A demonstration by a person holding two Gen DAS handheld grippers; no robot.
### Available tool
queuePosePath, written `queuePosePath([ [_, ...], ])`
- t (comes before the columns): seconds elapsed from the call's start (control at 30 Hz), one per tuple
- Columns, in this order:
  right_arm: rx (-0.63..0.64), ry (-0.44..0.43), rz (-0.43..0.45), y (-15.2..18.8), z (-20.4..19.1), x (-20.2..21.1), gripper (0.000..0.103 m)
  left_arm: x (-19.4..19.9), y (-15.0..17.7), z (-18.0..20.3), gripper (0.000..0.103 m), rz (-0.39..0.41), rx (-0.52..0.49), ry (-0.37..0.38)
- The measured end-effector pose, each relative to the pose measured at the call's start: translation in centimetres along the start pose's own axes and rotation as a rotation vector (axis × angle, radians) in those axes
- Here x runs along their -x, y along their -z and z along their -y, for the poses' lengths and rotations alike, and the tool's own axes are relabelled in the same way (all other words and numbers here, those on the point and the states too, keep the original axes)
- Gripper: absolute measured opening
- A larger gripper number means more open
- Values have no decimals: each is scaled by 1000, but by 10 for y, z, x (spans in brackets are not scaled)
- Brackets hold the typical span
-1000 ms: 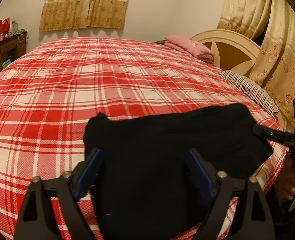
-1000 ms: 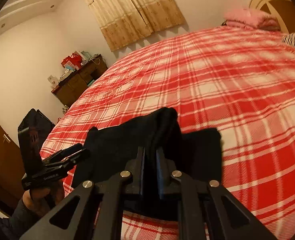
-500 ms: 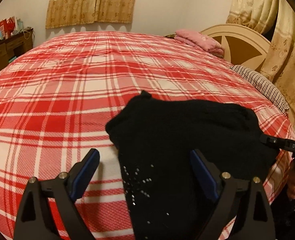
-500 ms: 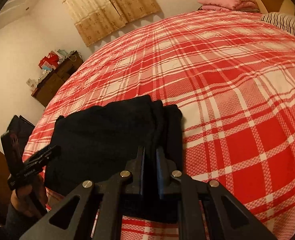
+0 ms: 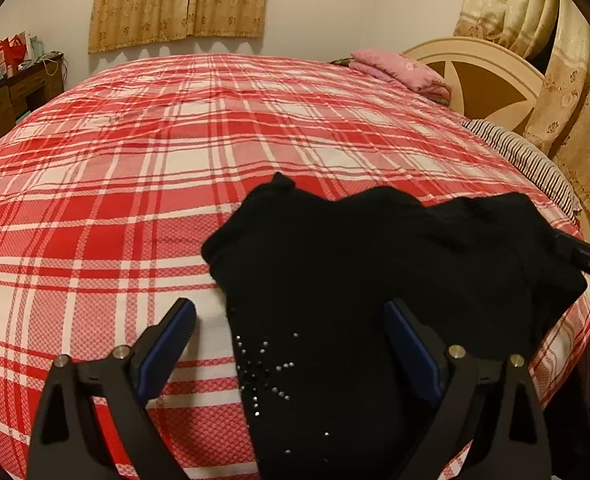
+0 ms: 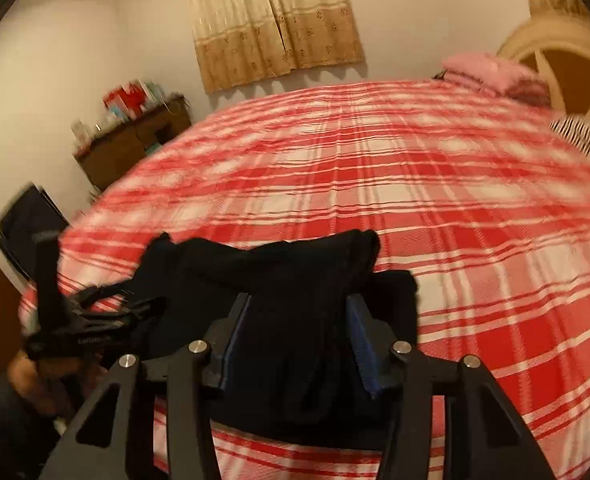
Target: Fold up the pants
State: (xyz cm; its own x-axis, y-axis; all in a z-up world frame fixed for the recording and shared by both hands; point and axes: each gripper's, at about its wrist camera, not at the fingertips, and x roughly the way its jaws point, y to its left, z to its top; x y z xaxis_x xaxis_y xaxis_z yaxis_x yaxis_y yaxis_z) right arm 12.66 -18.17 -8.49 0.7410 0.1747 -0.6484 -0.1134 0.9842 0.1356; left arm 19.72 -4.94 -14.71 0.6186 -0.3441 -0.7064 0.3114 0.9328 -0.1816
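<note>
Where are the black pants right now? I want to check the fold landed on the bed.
The black pants lie bunched at the near edge of the red plaid bed, right of centre in the left wrist view.

I see black pants [image 5: 375, 280] folded into a thick, lumpy bundle, lying flat on the red plaid bed [image 5: 135, 200] at its near edge. Small silver studs in a starburst show on the near part. Layered folded edges face the far side.
</note>
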Motion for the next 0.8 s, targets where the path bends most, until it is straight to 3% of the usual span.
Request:
queuePosePath([
  [0.3, -162, 162, -97, 15, 66, -7, 50, 0, 3, -1, 97, -4, 10, 11],
  [0.37, -184, 132, -47, 11, 67, 4, 50, 0, 2, -1, 97, -5, 13, 11],
  [0.5, -122, -25, 28, -5, 34, 17, 55, 2, 3, 1, 97, -4, 7, 3],
  [0.53, -56, -151, -18, -12, 4, 4, 57, 2, 3, 2, 97, -6, 6, 2],
  [0.57, -56, -151, -18, -12, 4, 4, 57, 4, 3, 3, 97, -7, 4, 1],
  [0.63, -14, -242, -82, -15, -17, -16, 57, 8, 4, 5, 97, -2, -5, 1],
  [0.8, -42, -145, -209, -11, -10, -73, 57, 14, 18, 12, 99, -12, -50, 6],
])
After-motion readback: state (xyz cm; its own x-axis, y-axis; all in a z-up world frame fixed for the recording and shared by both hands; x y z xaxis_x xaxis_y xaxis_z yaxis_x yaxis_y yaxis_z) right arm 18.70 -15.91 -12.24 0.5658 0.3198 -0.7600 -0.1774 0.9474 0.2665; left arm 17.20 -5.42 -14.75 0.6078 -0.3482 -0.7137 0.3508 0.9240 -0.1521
